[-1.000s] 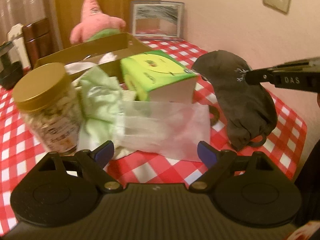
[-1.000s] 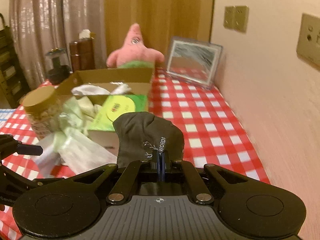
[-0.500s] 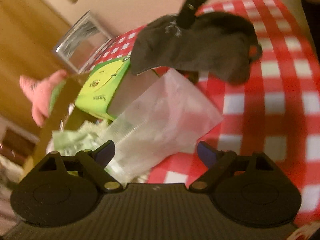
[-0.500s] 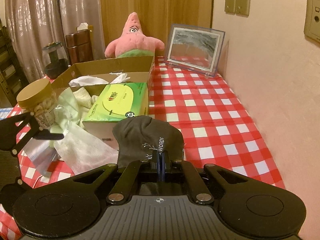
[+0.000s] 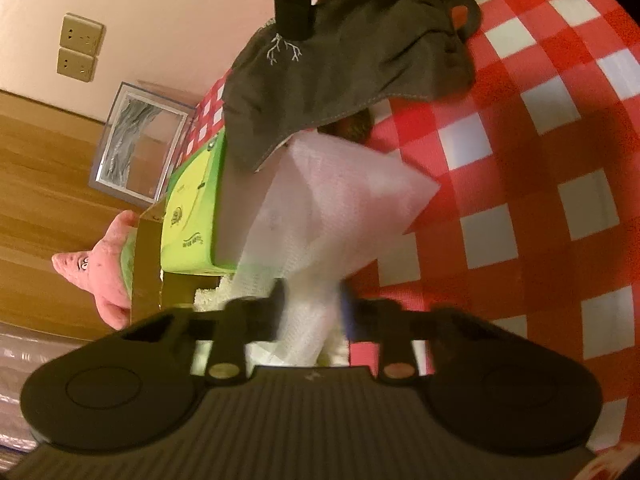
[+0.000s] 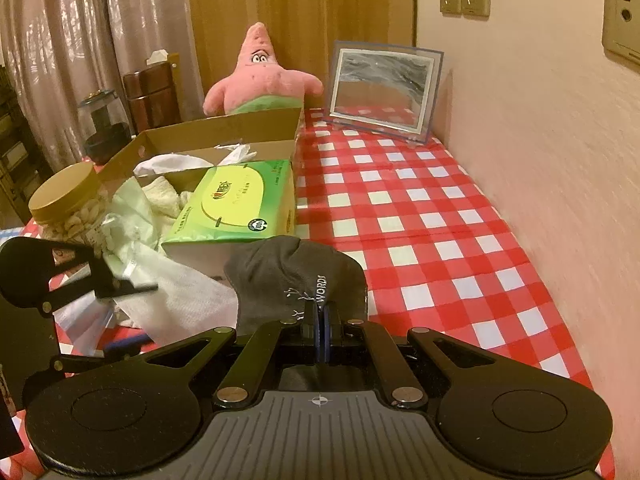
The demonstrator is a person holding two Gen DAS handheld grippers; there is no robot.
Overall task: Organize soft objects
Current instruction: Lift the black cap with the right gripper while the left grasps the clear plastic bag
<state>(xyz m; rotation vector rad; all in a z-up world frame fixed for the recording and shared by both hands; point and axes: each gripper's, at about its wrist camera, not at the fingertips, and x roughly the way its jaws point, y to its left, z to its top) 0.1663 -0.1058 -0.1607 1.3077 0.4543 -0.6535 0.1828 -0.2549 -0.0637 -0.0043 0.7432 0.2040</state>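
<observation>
Still pretty early, I'd say. The right gripper point(image 6: 321, 322) is pinched on a dark grey cap point(image 6: 294, 276) at the table's near edge, 6 o'clock from the green tissue pack point(image 6: 236, 200). The left gripper point(image 5: 310, 300) looks closed around a white gauzy cloth point(image 5: 332, 208), though it's blurry. The cardboard box point(image 6: 216, 136) at 11 o'clock already holds some white cloths; cap, cloth and pale green rag point(image 6: 132, 208) are left.
</observation>
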